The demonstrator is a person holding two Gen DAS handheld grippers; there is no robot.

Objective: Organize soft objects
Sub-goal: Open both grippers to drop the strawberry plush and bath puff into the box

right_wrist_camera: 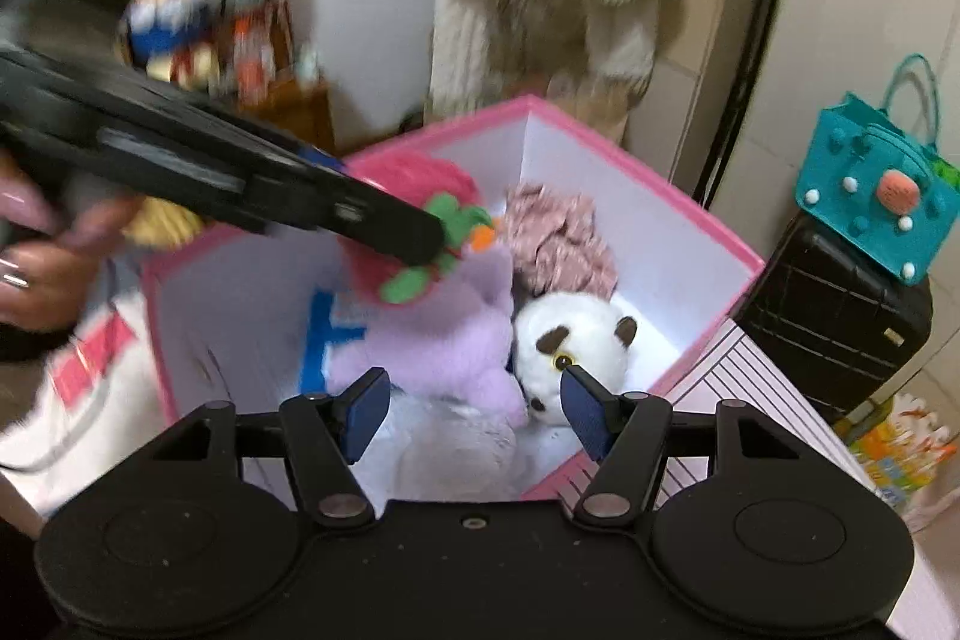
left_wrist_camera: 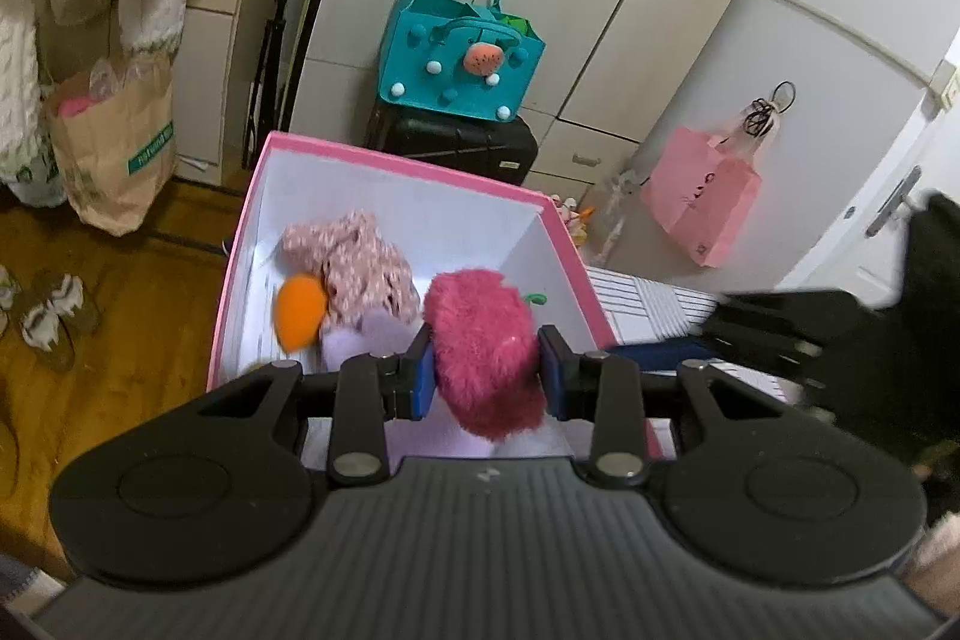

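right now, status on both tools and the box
Left tool shut on pink plush, over pink box. Right tool open, empty, above purple plush and panda. Nothing blocking.

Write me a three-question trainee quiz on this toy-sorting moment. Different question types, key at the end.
1. True or false: the left tool is shut on the pink fuzzy toy.
2. Multiple choice: the pink box already holds A) shoes, B) a white panda plush, C) a suitcase.
3. Fill in: the right tool hangs over the box, open and ____.

Key
1. True
2. B
3. empty
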